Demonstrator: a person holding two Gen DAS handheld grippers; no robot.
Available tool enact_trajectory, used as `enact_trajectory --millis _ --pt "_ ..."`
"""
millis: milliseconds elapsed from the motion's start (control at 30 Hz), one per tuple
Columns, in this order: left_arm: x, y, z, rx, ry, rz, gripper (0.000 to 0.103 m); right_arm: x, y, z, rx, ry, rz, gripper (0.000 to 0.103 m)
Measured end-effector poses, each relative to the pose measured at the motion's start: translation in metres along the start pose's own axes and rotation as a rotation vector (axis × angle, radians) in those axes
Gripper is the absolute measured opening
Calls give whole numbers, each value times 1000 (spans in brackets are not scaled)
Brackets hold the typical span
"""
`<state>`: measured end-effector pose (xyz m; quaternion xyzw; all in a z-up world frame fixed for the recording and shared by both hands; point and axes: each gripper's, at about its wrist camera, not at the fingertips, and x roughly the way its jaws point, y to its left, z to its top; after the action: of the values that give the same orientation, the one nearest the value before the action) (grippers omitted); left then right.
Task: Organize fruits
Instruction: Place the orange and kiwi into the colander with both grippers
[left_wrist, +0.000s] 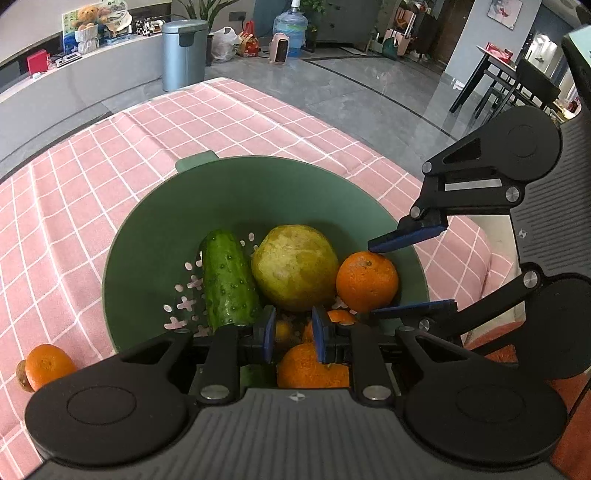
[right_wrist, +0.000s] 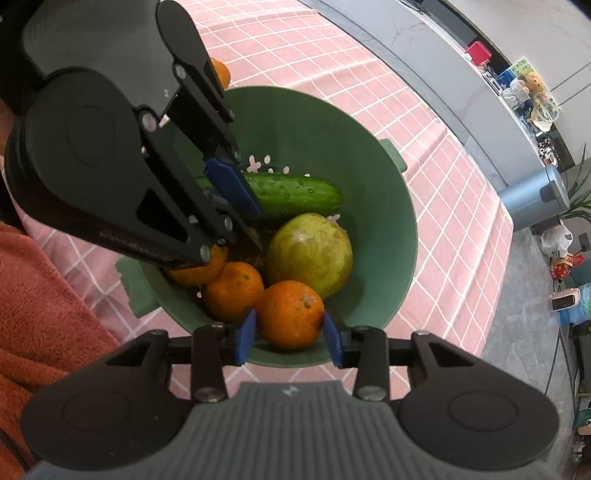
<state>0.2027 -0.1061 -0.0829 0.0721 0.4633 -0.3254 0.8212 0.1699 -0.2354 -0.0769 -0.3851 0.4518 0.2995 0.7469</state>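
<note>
A green colander bowl (left_wrist: 258, 192) (right_wrist: 351, 147) on the pink checked cloth holds a cucumber (left_wrist: 229, 280) (right_wrist: 295, 194), a big yellow-green fruit (left_wrist: 295, 267) (right_wrist: 310, 254) and a few oranges (right_wrist: 232, 291). My right gripper (right_wrist: 289, 336) (left_wrist: 371, 280) is shut on one orange (right_wrist: 290, 314) (left_wrist: 367, 280) just inside the bowl's rim, a blue pad on each side. My left gripper (left_wrist: 293, 334) (right_wrist: 256, 227) hangs over the bowl's near side with its jaws almost together. Only fruit lying below shows through the narrow gap. Whether anything small is pinched there is unclear.
One more orange (left_wrist: 46, 363) lies on the cloth (left_wrist: 110, 184) outside the bowl at its left, a brown thing against it. The table's far edge drops to a grey floor with a bin (left_wrist: 184, 53). A person's orange sleeve (right_wrist: 44, 314) is close by.
</note>
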Motion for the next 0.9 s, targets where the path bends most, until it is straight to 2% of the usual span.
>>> enact_trajectory --millis 67,333,500,667,900 --pt "0 -1 0 -5 -1 -2 32 0 0 -1 10 -3 4 36" --pt "-23 0 -1 -10 -49 18 38 -11 -2 -1 33 -24 -2 39" --pt "-46 1 -4 -11 -88 56 39 -22 -3 1 49 -53 -20 39" --pt "-74 6 -11 -11 -137 114 39 -39 1 6 113 -132 -44 39" --pt "-110 23 -28 -50 -209 177 40 -58 14 19 226 -298 -54 40"
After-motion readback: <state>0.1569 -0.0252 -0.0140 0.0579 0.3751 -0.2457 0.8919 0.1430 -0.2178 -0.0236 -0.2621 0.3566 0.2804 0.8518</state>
